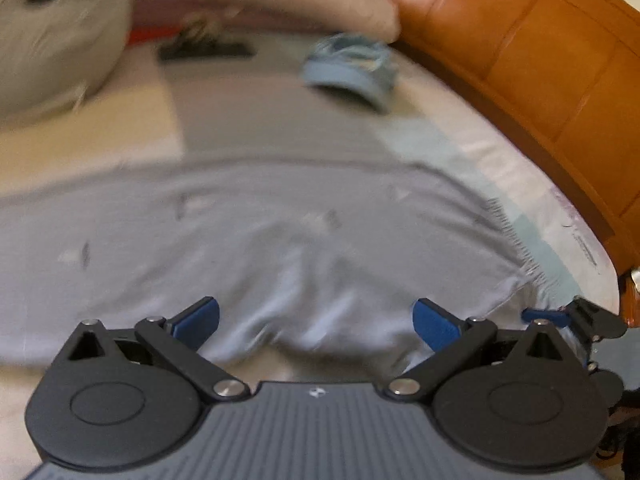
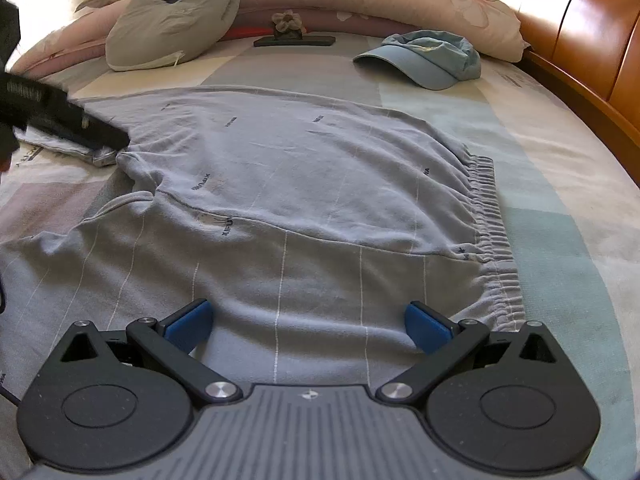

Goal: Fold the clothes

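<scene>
A pair of light grey cotton shorts with thin white stripes and small dark printed words is lying spread flat on the bed sheet of pale checked squares, and it is filling the middle of both views; its gathered elastic waistband is lying toward the right side, near the orange-brown wooden bed frame; the right gripper is hovering low over the near edge of the shorts, its two blue pads standing wide apart with only cloth showing between them, so it is gripping nothing; the left gripper is also standing with its jaws wide apart over the near part of the same garment, and its picture is blurred, so I cannot tell whether the pads are touching the cloth; in the left wrist view a piece of the other gripper is showing at the right edge, just beside the waistband end; at the far side of the bed a light blue cap with a brim is resting on the sheet, well apart from the shorts; a grey ring-shaped cushion is leaning against a long pink pillow; between cushion and cap a small flat black object is lying, with a little flower ornament behind it.
</scene>
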`<action>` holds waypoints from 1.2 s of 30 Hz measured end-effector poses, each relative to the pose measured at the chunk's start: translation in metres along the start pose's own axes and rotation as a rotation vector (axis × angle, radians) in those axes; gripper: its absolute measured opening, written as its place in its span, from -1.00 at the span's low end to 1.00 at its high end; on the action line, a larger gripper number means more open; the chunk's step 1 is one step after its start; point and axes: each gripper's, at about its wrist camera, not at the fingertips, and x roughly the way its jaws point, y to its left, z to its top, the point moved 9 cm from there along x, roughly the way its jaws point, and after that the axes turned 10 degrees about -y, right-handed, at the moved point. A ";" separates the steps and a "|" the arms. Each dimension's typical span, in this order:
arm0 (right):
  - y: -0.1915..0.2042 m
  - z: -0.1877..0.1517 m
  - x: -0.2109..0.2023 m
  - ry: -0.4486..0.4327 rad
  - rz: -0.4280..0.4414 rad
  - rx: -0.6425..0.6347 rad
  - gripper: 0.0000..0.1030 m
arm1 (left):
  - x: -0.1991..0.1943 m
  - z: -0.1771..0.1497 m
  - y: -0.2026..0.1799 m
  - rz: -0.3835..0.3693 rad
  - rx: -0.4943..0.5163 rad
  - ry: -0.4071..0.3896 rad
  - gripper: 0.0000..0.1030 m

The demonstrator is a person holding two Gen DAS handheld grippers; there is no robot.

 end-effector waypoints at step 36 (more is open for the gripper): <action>0.004 -0.001 -0.006 0.023 0.014 -0.022 1.00 | 0.009 -0.002 -0.082 -0.052 0.017 0.025 0.98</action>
